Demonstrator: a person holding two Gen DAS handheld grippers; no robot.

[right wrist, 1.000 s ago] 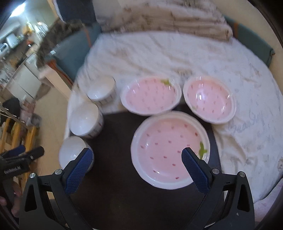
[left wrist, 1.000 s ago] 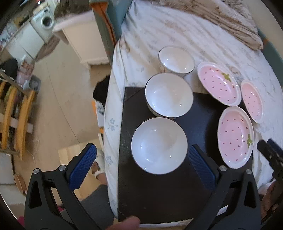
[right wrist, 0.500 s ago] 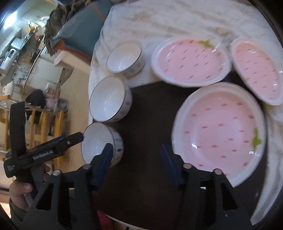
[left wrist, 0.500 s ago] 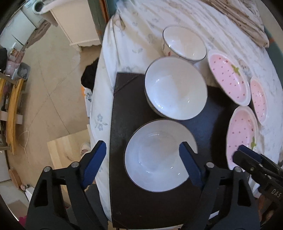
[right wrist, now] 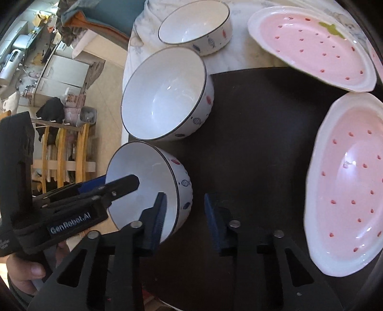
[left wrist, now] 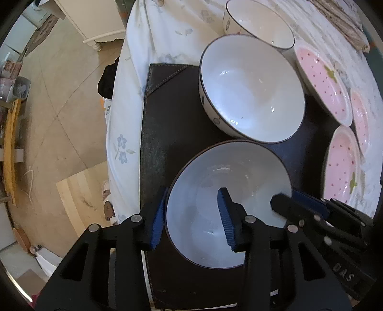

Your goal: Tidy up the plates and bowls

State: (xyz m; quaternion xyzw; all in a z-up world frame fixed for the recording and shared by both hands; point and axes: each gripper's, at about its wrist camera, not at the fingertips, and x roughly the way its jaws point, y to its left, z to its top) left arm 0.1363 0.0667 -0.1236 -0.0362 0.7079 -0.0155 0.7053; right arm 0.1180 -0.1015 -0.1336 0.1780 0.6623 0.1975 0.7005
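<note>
Three white bowls stand in a row. The nearest bowl (left wrist: 227, 189) (right wrist: 148, 181) sits on the dark mat (left wrist: 167, 124) with both grippers at its rim. My left gripper (left wrist: 191, 215) straddles its left wall, one pad outside, one inside, jaws still apart. My right gripper (right wrist: 184, 215) straddles its right wall the same way. The middle bowl (left wrist: 251, 88) (right wrist: 165, 93) is just behind. The far bowl (left wrist: 258, 24) (right wrist: 194, 26) stands on the cloth. Three pink strawberry plates lie at the right: (left wrist: 320, 81), (left wrist: 361, 119), (left wrist: 342, 167).
The table has a white floral cloth (left wrist: 153, 43) and drops off to the floor (left wrist: 59, 95) on the left. A folded striped towel (left wrist: 340, 16) lies at the far right. In the right wrist view the nearest pink plate (right wrist: 347, 181) lies right of the gripper.
Both grippers have moved down and in on the nearest bowl and narrowed. Each now has one pad inside the bowl and one outside.
</note>
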